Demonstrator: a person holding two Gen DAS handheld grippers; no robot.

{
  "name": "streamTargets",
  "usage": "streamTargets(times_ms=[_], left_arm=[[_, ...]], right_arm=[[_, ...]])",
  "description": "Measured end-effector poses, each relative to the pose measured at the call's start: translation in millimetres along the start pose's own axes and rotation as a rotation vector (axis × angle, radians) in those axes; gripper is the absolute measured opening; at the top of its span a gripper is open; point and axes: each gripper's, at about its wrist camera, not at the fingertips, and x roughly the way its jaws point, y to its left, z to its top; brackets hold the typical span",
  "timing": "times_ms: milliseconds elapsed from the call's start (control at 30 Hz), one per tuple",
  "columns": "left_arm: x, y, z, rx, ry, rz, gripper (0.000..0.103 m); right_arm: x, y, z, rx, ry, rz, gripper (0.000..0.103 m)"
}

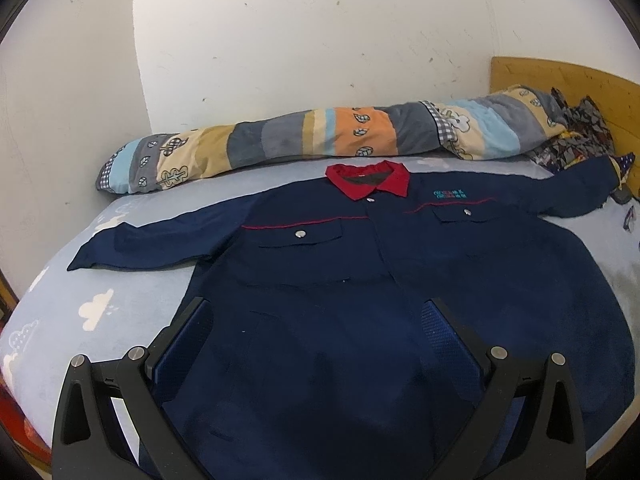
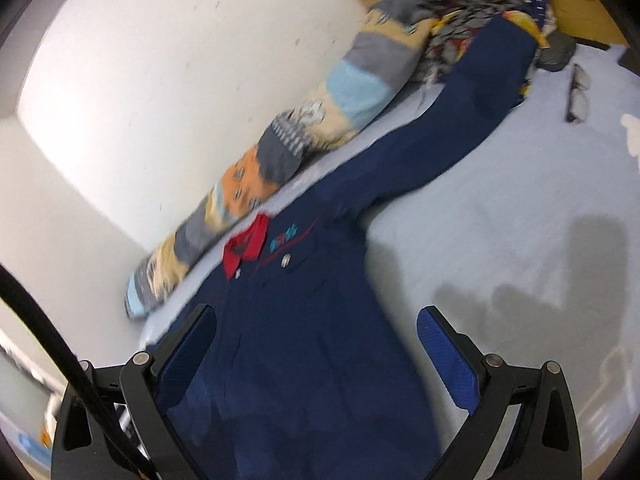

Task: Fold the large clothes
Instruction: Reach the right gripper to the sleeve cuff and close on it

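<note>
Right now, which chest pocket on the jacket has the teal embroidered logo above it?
The chest pocket on the right in the left wrist view, nearest the headboard; teal logo sits above its red piping. The other pocket has none above it.

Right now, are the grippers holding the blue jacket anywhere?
No. The left gripper and the right gripper are both open above the jacket, which lies spread flat on the bed. Nothing is held.

L gripper (image 1: 316, 344): black two-finger frame w/ blue textured pads, fingers (image 1: 188, 344) spread wide apart, nothing between them, pointing fwd and level. R gripper (image 2: 316, 356): same build, fingers (image 2: 444, 356) also spread wide, gripping nothing, view rolled to one side and blurred.
</note>
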Motion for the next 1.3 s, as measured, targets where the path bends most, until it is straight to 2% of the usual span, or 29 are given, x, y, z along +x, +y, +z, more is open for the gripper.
streamTargets(times_ms=[200,333,367,600,833,933,1033,1133,1200,1300], left_arm=[[12,-10,1,0.032,0.028,-0.017,0.103],[16,-16,2,0.044,0.034,-0.037,0.103],[16,-18,3,0.045,0.032,-0.043,0.103],[16,-30,7,0.086,0.02,-0.069,0.103],[20,-28,14,0.085,0.02,-0.1,0.103],[24,-22,16,0.051,0.038,-0.118,0.103],[28,-11,19,0.004,0.054,-0.132,0.103],[33,-4,20,-0.039,0.079,-0.145,0.103],[35,0,20,-0.067,0.09,-0.146,0.103],[37,2,21,-0.073,0.096,-0.149,0.103]], right_arm=[[-24,-50,63,0.067,-0.059,-0.069,0.103],[-36,-88,122,0.12,-0.093,-0.161,0.103],[-36,-101,142,0.141,-0.115,-0.16,0.103],[-7,-182,234,0.33,-0.159,-0.257,0.103],[31,-236,286,0.457,-0.174,-0.314,0.103],[46,-247,298,0.464,-0.172,-0.342,0.103],[59,-247,313,0.414,-0.175,-0.389,0.103],[74,-251,324,0.402,-0.175,-0.423,0.097],[82,-253,327,0.412,-0.176,-0.437,0.088],[95,-259,333,0.41,-0.164,-0.49,0.084]])
